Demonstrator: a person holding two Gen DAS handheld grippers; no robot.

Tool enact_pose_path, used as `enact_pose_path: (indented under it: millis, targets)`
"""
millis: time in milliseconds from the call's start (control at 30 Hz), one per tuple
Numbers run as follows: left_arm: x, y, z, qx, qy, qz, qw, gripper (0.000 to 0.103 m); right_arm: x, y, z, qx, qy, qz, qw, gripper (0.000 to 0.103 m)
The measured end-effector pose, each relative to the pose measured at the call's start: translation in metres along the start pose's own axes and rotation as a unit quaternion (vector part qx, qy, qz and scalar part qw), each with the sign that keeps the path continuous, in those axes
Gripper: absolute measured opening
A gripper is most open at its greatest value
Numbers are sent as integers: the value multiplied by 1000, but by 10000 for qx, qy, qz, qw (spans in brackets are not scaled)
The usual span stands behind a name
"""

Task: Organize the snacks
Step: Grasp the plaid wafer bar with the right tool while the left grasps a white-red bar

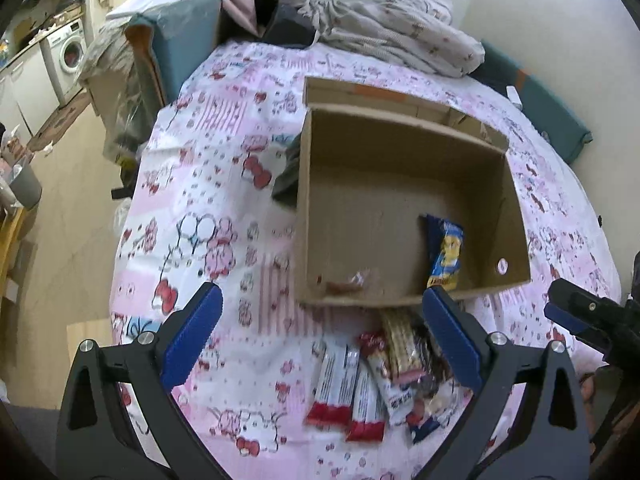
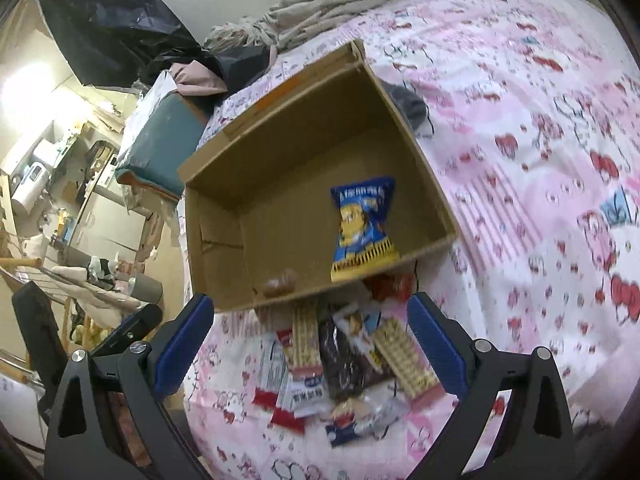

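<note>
An open cardboard box (image 1: pixel 308 200) (image 2: pixel 416 160) sits on the pink patterned bedspread. Inside lie a blue and yellow snack packet (image 1: pixel 444 254) (image 2: pixel 362 226) and a small brown wrapped sweet (image 1: pixel 344 286) (image 2: pixel 282 282). A pile of wrapped snacks (image 1: pixel 384 376) (image 2: pixel 348 368) lies on the bedspread just in front of the box. My left gripper (image 1: pixel 320 340) is open and empty above the pile. My right gripper (image 2: pixel 308 344) is open and empty above the same pile; its tip shows at the right edge of the left wrist view (image 1: pixel 568 312).
Crumpled bedding (image 1: pixel 392 28) lies behind the box. A dark cloth (image 1: pixel 286 176) (image 2: pixel 408 104) sits against the box's side. A teal cushion (image 1: pixel 176 40) (image 2: pixel 160 152) stands at the bed's corner. The bed edge drops to the floor (image 1: pixel 80 208) on the left.
</note>
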State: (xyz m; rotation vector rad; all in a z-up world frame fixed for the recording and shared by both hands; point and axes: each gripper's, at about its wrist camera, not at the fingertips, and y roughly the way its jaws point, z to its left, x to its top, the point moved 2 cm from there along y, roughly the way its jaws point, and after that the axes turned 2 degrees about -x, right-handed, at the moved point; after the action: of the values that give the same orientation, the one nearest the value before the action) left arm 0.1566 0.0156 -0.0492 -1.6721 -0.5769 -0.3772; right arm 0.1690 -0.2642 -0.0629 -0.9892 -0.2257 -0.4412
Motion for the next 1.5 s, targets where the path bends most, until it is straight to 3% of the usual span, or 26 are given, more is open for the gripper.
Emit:
enact_pose_path:
  millis: [400, 600, 667, 833, 933, 1233, 1300, 1367, 1500]
  targets:
    - [-25, 6, 10, 361, -17, 247, 9990, 99, -41, 10, -21, -293, 141, 490, 9983, 99]
    - [-33, 33, 24, 599, -233, 719, 9953, 97, -41, 12, -32, -376, 330, 579, 9971, 99]
    - [-38, 46, 23, 575, -212, 951, 9936, 87, -41, 13, -35, -386, 414, 587, 9967, 99]
    - [-58, 81, 15, 456, -137, 1616, 9857, 77, -38, 16, -41, -360, 545, 598, 9961, 99]
    - [-68, 96, 6, 406, 17, 1830, 9823, 64, -38, 17, -43, -372, 586, 615, 9957, 99]
    - [-86, 124, -16, 407, 484, 2206, 9733, 63, -40, 19, -48, -376, 647, 690, 9948, 99]
    - [-89, 128, -18, 496, 595, 2287, 9704, 54, -39, 20, -49, -399, 662, 709, 9945, 99]
    - [-88, 127, -19, 527, 619, 2235, 9713, 26, -39, 23, -50, -478, 628, 741, 9941, 99]
    - [-85, 120, -9, 476, 340, 2339, 9705, 26, -39, 28, -58, -817, 625, 809, 9914, 92]
